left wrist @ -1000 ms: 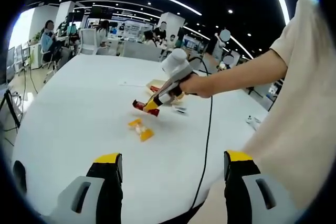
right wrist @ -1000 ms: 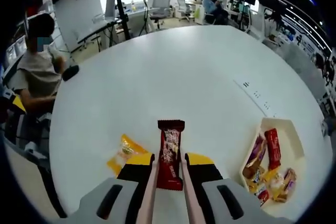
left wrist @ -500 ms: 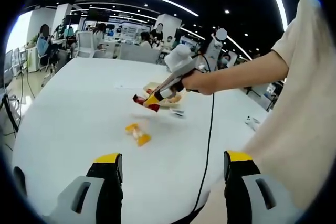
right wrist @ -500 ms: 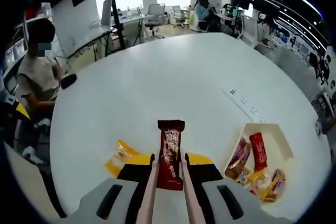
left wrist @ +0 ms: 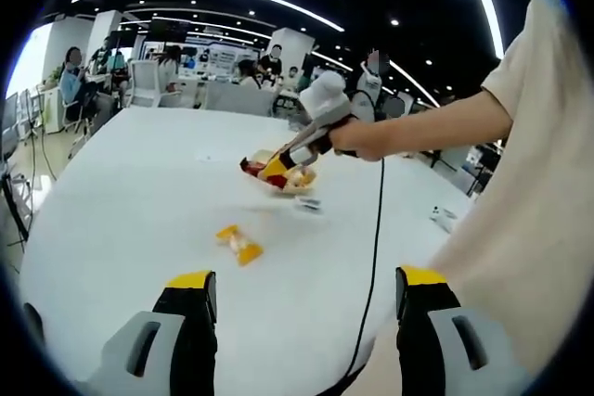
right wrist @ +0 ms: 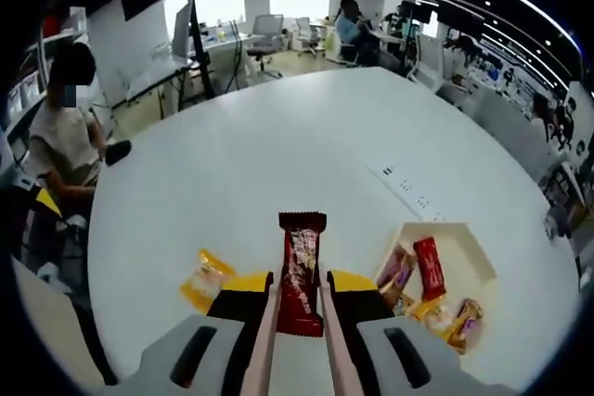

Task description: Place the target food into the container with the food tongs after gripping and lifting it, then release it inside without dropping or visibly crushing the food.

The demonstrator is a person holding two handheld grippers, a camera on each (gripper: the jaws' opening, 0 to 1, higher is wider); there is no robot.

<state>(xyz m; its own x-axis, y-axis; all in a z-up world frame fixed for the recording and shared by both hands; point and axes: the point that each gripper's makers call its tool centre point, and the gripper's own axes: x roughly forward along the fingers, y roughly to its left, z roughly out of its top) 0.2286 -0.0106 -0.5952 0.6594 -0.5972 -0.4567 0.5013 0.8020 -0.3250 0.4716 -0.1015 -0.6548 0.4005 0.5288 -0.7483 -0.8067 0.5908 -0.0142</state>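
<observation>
A dark red snack bar (right wrist: 302, 266) is pinched between pink food tongs (right wrist: 264, 340), and my right gripper (right wrist: 299, 287) is shut on those tongs. The bar hangs above the white table, just left of the white container (right wrist: 457, 229), which holds several wrapped snacks. A yellow packet (right wrist: 206, 275) lies on the table to the left of the jaws. In the left gripper view a hand holds the right gripper (left wrist: 271, 172) with the red bar (left wrist: 251, 165) over the container (left wrist: 299, 180); the yellow packet (left wrist: 238, 243) lies nearer. My left gripper (left wrist: 306, 280) is open, low over the table's near edge.
A white power strip (right wrist: 406, 186) lies beyond the container. A cable (left wrist: 373, 257) hangs from the right gripper across the table. A small white object (left wrist: 440, 216) sits at the right. A person (right wrist: 63, 141) sits at the table's left edge; office chairs and desks stand beyond.
The right gripper has carried the red bar away from the yellow packet and towards the container, which now sits closer beside its jaws. The left gripper stays open and still.
</observation>
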